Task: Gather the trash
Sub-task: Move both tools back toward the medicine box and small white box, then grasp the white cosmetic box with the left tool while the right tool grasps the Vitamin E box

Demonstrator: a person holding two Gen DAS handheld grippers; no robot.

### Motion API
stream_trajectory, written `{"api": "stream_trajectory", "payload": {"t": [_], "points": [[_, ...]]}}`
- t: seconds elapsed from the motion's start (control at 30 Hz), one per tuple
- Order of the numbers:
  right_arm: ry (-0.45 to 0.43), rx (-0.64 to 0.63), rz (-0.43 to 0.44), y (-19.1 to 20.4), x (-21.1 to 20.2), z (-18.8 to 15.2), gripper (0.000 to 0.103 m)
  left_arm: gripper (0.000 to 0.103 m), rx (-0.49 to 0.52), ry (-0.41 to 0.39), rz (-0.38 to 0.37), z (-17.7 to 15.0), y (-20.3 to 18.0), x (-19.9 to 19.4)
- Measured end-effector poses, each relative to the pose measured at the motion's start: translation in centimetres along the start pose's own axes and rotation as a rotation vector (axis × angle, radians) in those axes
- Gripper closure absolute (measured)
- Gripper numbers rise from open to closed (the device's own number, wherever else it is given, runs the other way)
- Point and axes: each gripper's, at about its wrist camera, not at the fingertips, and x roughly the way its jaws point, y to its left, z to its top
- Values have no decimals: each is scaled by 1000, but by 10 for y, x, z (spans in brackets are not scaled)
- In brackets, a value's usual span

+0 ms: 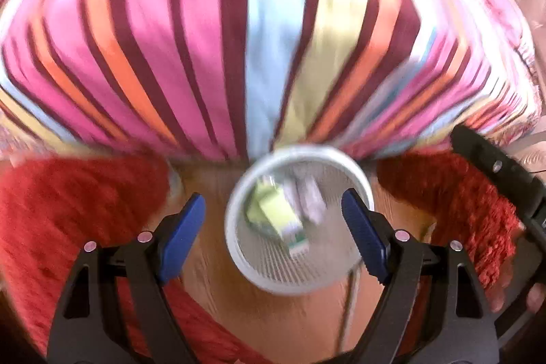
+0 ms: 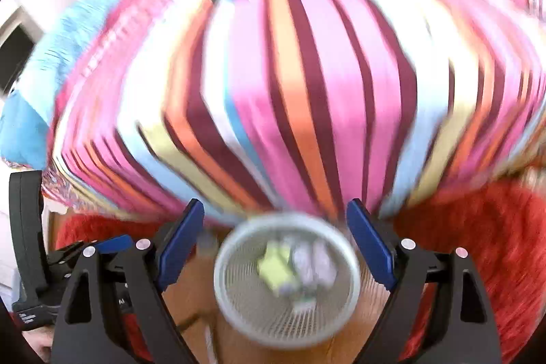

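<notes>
below both spread grippers, a mesh bin holds seemingly crumpled trash.

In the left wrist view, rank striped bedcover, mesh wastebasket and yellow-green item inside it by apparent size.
1. striped bedcover
2. mesh wastebasket
3. yellow-green item

Motion blur softens edges, but the order is clear.
</notes>
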Motion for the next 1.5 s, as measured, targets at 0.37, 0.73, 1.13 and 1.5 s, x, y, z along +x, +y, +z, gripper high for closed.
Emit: {"api": "stream_trajectory", "payload": {"t": [0.37,0.73,1.13,1.5], "points": [[-270,-127,-101,40,10,76,22,23,10,-312,52,78,32,-54],[-297,-167,-117,64,46,130,22,23,43,-388,9,162,47,-70],[-260,-131,-175,56,79,154,22,23,69,-403,-10,233,44,-58],[-201,-73,-215,44,99,174,22,23,97,-390,-85,292,28,-37]]}}
